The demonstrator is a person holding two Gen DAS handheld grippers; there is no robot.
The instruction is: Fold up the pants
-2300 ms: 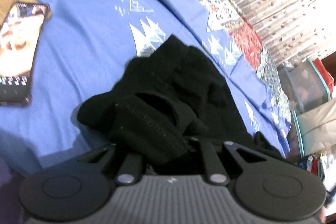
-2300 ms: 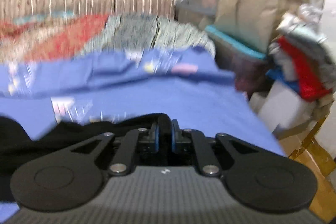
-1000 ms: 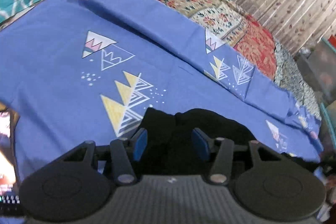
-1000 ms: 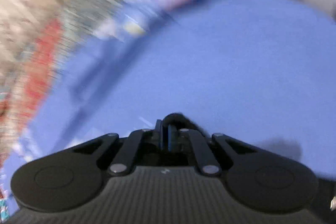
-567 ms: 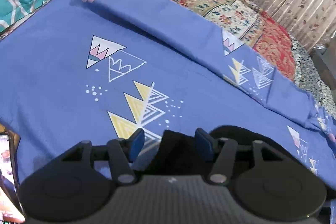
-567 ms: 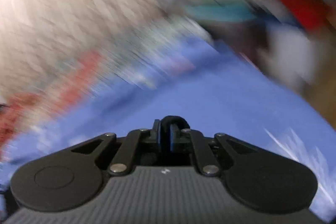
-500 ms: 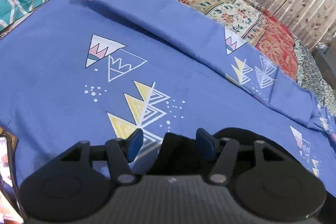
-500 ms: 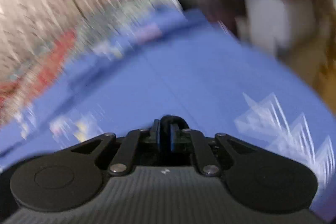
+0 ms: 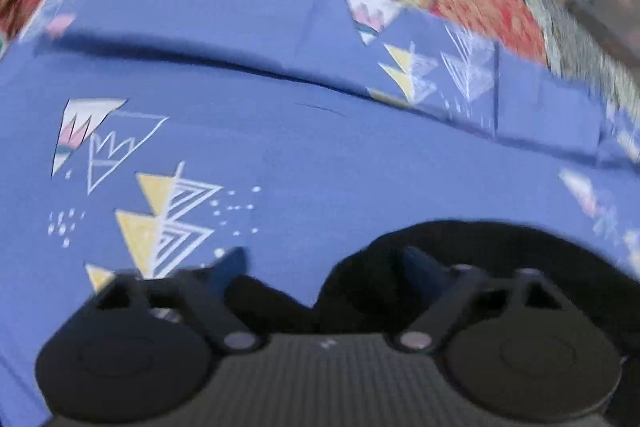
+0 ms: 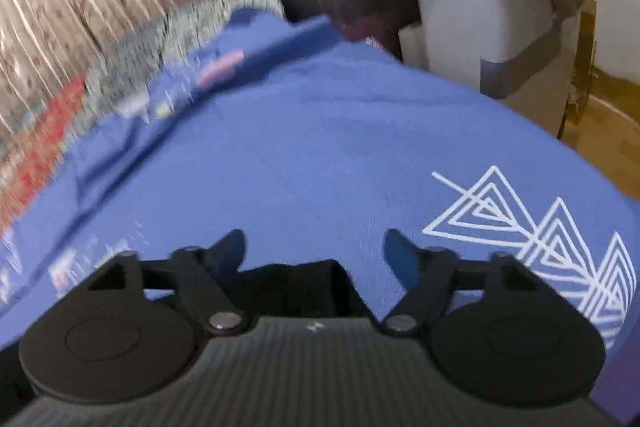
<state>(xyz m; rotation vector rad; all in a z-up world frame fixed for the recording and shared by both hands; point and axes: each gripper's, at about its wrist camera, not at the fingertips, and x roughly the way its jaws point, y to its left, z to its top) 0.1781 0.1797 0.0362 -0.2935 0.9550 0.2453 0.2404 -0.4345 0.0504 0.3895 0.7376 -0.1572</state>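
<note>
crumpling soft black pants (image 9: 460,259) on printed sheet (image 9: 320,147)

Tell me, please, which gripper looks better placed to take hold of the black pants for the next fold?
Left, probably. The left gripper is open with a thick mound of the black pants at its fingertips. The right gripper is also open, but only a small edge of fabric shows near its base.

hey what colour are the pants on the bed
Black. The pants show best in the left wrist view, lying on the blue sheet.
</note>
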